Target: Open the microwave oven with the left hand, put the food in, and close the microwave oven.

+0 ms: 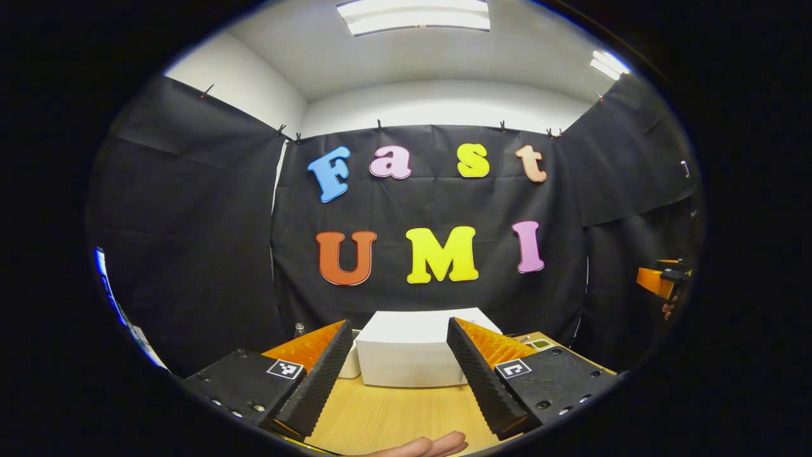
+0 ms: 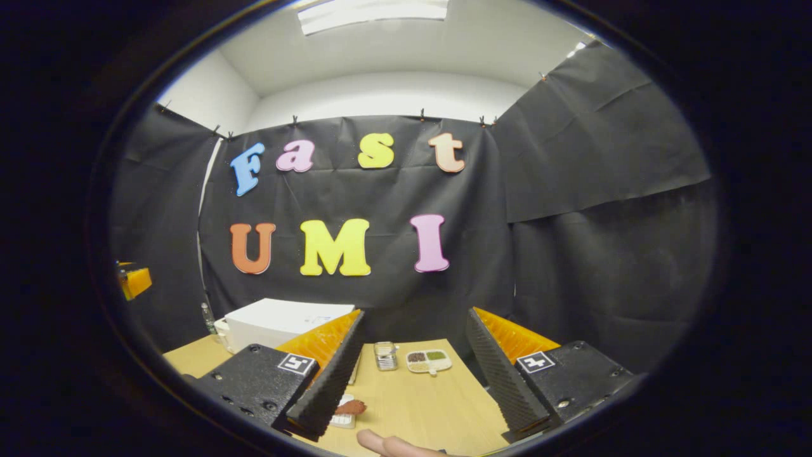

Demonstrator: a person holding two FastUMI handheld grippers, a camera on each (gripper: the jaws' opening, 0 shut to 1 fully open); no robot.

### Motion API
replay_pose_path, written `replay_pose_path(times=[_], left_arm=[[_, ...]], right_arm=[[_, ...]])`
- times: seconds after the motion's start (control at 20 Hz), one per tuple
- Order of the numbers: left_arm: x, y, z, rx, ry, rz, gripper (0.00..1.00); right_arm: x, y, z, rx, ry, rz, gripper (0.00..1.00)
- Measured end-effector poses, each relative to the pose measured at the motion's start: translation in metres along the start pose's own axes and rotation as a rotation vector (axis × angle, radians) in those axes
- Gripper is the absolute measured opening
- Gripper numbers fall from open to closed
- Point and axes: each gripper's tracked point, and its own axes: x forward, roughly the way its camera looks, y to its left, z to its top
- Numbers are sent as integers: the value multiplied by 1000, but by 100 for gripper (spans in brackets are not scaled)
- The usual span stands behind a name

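Note:
A white microwave oven [image 1: 412, 349] stands on the wooden table [image 1: 393, 416], straight ahead of my left gripper [image 1: 401, 374], which is held open above the table with nothing between its fingers. In the right gripper view the microwave oven [image 2: 279, 324] is at the left, and a piece of reddish-brown food [image 2: 350, 407] lies on a small white plate near the left finger. My right gripper [image 2: 412, 374] is open and empty above the table [image 2: 431, 406]. The right gripper [image 1: 663, 279] also appears far right in the left gripper view; the left gripper [image 2: 133, 280] appears far left in the right gripper view.
A divided dish of seasonings [image 2: 429, 361] and a small clear container [image 2: 384, 355] stand toward the back of the table. A small bottle [image 2: 207, 317] stands left of the microwave. A fingertip [image 1: 425, 445] shows at the bottom edge; another fingertip [image 2: 387, 444] shows below my right gripper.

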Motion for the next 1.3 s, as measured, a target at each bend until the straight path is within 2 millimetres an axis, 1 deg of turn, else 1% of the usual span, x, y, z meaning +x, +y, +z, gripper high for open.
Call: replay_pose_path(times=[0.15, 0.2, 0.25, 0.35, 0.5, 0.6, 0.65, 0.7, 0.75, 0.8, 0.85, 0.95, 1.05, 1.15, 1.25, 1.3], left_arm=[[4, -4, -6, -6, 14, -10, 94], [5, -4, -7, -11, 20, -12, 94], [6, -6, -10, -18, 27, -19, 94], [7, -16, -13, -44, 31, -57, 94], [13, -14, -11, -57, 3, -50, 94], [20, -21, -23, -52, 21, -56, 93], [24, -25, -30, -49, 37, -60, 93], [29, -29, -37, -44, 48, -65, 92], [35, -33, -40, -41, 46, -67, 93], [42, -38, -46, -42, 41, -69, 93], [50, -50, -54, -38, 44, -88, 93], [66, -72, -79, -13, 79, -123, 93], [83, -85, -101, 4, 101, -129, 93], [101, -100, -123, -12, 128, -139, 93], [121, -112, -148, -57, 161, -144, 95], [131, -118, -160, -76, 173, -145, 95]], right_arm=[[-3, 4, -1, -5, -2, 17, 89], [-5, 5, 0, -4, -3, 22, 100], [-5, 4, -1, -7, -4, 25, 90], [-6, 0, 0, 1, -16, 21, 90], [-8, 1, 1, 16, -36, 32, 89], [-6, 0, -1, 24, -37, 35, 89], [-5, 0, -4, 27, -36, 36, 100], [-3, -1, -7, 26, -32, 39, 89], [-2, 0, -10, 28, -33, 45, 89], [-2, -1, -12, 32, -35, 45, 100], [-1, -1, -15, 32, -34, 45, 89], [-1, -3, -21, 20, -44, 45, 89], [1, -7, -26, -8, -51, 30, 89], [3, -14, -25, -57, -83, 0, 89], [3, -20, -20, -106, -134, -27, 90], [4, -20, -15, -114, -163, -35, 100]])
